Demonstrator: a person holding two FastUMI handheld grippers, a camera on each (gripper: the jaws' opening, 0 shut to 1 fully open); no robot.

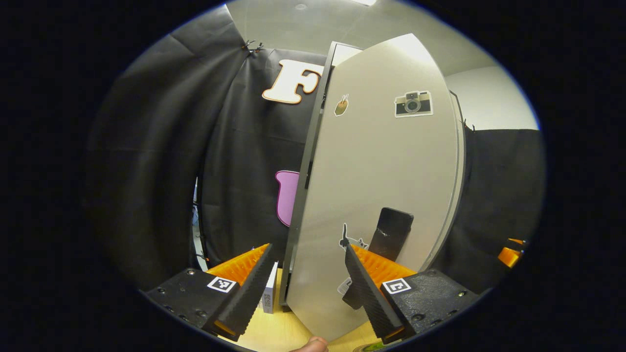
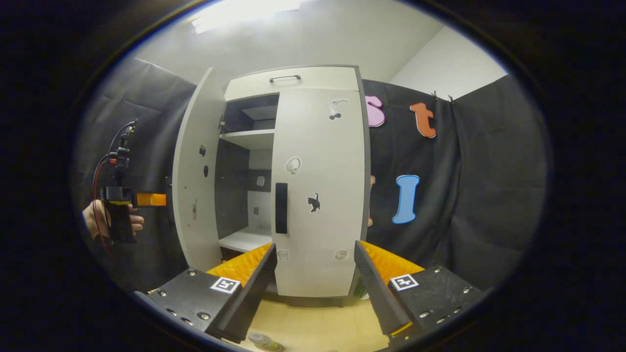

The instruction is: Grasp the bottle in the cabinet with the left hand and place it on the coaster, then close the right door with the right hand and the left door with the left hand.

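Left gripper (image 1: 303, 274) hangs with its fingers spread apart and nothing between them, close in front of the outer face of the cabinet's left door (image 1: 381, 186), which stands swung open and carries a dark vertical handle (image 1: 391, 233) low down, just beyond the fingertips. In the right gripper view this same gripper (image 2: 149, 199) sits out past the open door's edge, level and pointing toward it, with a hand (image 2: 100, 217) wrapped around its grip and wires trailing above. The right gripper (image 2: 315, 274) is also open and empty, held back from the cabinet (image 2: 293, 78) and aimed squarely at the right door (image 2: 318, 161), which already looks shut flush. A bottle (image 2: 261, 341) lies at the bottom edge of that view on the pale desk (image 2: 318, 322); whether it rests on the coaster cannot be told. The remaining step appears to be closing the left door. As a stiff, flat, light panel on hinges, it should swing easily; a push on its outer face near the handle side, far from the hinges, likely serves better than a grasp.
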